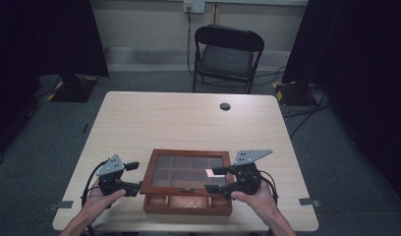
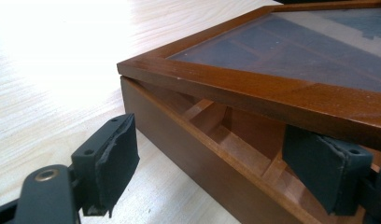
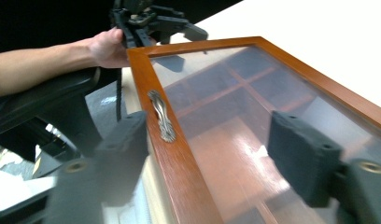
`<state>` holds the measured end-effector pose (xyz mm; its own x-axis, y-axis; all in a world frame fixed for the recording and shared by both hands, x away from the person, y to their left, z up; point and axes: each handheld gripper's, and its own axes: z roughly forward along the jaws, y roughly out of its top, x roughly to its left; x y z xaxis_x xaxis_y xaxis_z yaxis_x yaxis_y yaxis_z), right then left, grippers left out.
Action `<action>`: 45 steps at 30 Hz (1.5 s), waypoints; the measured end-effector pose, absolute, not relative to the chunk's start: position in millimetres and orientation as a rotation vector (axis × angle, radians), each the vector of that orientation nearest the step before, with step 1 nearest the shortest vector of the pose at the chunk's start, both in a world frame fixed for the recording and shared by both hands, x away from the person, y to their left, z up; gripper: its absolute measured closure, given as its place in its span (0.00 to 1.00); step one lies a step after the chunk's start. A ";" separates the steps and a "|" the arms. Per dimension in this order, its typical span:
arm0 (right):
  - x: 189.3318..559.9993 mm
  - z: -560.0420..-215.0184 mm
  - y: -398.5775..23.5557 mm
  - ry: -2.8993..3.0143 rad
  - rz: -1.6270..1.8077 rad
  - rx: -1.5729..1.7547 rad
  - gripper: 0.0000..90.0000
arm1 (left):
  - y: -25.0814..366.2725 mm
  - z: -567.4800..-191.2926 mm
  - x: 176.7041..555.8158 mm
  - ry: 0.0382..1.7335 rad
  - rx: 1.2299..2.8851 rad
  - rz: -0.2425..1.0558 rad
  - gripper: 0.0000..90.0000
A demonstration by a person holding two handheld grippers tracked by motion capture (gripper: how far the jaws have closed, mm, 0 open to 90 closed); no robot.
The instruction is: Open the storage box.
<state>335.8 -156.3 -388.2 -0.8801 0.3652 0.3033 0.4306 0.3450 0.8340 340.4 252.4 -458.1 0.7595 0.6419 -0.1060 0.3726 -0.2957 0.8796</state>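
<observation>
wooden box point(image 1: 187, 196) sits near front edge of table point(image 1: 154, 118), glass lid point(image 1: 186, 169) propped ajar. left gripper point(image 1: 133, 176) at box's left corner, jaws apart, gripping nothing. right gripper point(image 1: 215, 179) over lid's front rail by handle point(image 3: 161, 115), jaws wide, empty.

The table point(image 1: 139, 123), a light wood-grain top, fills the centre of the high view. A wooden box point(image 1: 187, 202) with a glass-paned lid rests directly on it at lower centre. A dark round grommet point(image 1: 225, 106) sits upper centre.
</observation>
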 end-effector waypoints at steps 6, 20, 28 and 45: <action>330.7 -392.9 -173.3 -2.493 -1.620 -0.822 0.21 | 249.4 -454.6 339.8 0.771 1.895 0.317 0.21; 325.9 -393.5 -200.2 -2.485 -1.705 -0.941 0.16 | 245.6 -443.9 343.9 0.787 1.828 0.311 0.19; 332.0 -393.0 -198.6 -2.508 -1.707 -0.951 0.15 | 239.3 -438.8 349.9 0.783 1.822 0.310 0.17; 351.4 -385.2 -197.1 -2.532 -1.752 -0.976 0.15 | 225.6 -418.6 368.6 0.747 1.802 0.318 0.18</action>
